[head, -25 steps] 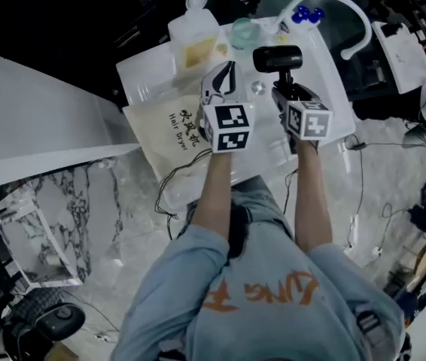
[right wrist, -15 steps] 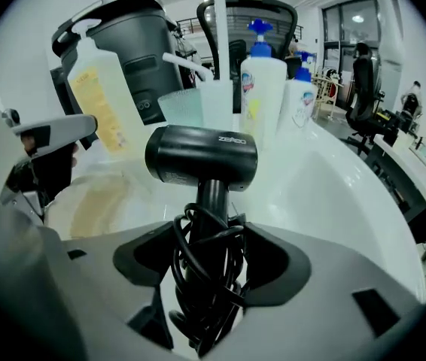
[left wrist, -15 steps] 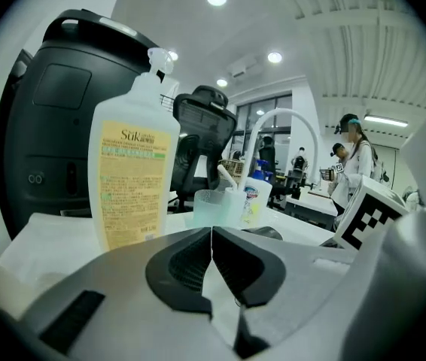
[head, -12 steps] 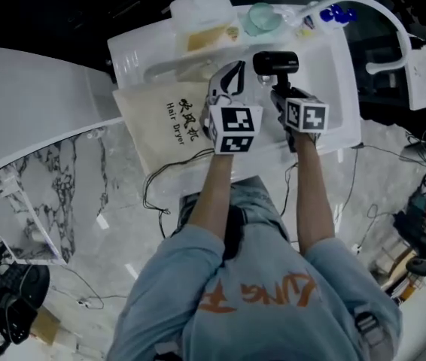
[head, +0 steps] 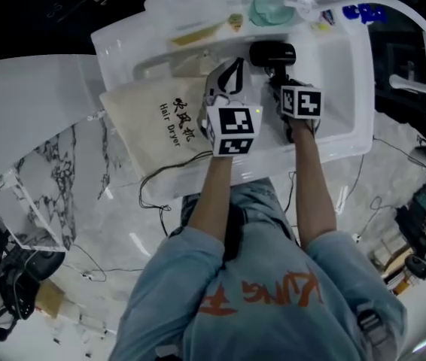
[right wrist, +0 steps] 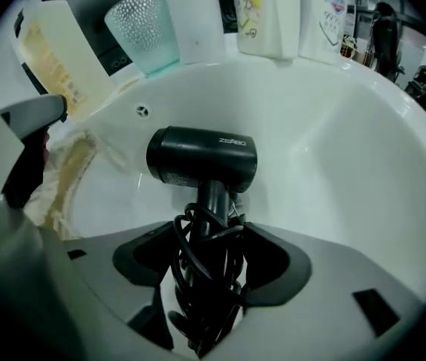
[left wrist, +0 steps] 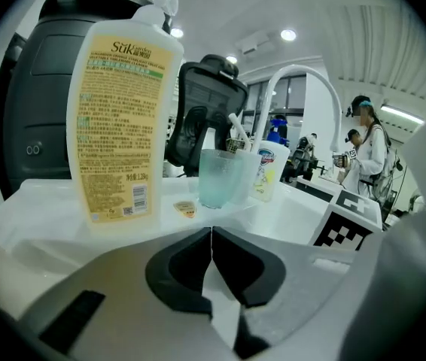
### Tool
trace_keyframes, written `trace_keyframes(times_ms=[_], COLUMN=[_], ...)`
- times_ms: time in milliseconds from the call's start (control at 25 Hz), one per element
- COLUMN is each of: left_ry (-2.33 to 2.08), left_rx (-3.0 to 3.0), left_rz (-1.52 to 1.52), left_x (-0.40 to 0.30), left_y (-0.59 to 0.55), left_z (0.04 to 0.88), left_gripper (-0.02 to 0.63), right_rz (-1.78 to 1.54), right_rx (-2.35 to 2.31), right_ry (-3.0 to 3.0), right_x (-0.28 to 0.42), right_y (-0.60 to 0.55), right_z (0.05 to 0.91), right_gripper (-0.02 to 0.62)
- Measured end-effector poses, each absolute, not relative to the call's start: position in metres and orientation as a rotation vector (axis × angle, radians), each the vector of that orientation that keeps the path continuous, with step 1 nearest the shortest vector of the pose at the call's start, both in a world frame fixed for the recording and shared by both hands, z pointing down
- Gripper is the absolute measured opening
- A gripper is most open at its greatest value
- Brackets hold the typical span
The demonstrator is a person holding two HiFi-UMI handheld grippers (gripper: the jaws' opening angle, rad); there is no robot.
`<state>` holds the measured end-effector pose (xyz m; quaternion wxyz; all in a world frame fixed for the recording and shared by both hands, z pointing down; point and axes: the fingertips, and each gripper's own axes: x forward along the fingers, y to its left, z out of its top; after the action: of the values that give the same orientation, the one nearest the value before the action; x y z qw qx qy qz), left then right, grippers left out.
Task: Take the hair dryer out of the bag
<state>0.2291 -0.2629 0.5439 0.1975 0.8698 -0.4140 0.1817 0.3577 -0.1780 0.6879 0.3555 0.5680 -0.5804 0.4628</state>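
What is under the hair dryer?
Only the bare white sink shows under the hair dryer. Its cord and the right gripper hide whatever lies below the handle.

— What is seen along the back rim of the white sink (head: 352,89)?
— A tall soap bottle (left wrist: 123,119) with a yellow label is stood at the left. A frosted teal cup (left wrist: 219,177) and a white tube (left wrist: 267,173) are set near it.
— And beyond?
— A curved white faucet (left wrist: 296,70) and a black office chair (left wrist: 205,104) are seen.
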Motion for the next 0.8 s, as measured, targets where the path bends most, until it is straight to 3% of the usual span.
trace_keyframes(times_ms=[560, 800], left_ry=[-1.18, -1.169], left_rx=[2.414, 2.442], left_rz=[0.498, 0.44], left_x=[0.221, 0.206], left_y=[-0.266, -0.259], left_z=[0.548, 0.521], left_gripper=[0.008, 0.008], right_rz=[1.132, 1.109], right_rx=[1.428, 1.608], right_ry=[-1.459, -1.522], right_x=[0.357, 0.358], right_y=[-0.174, -0.178], right_z=[0.716, 0.66], right_gripper=[0.296, 0.282])
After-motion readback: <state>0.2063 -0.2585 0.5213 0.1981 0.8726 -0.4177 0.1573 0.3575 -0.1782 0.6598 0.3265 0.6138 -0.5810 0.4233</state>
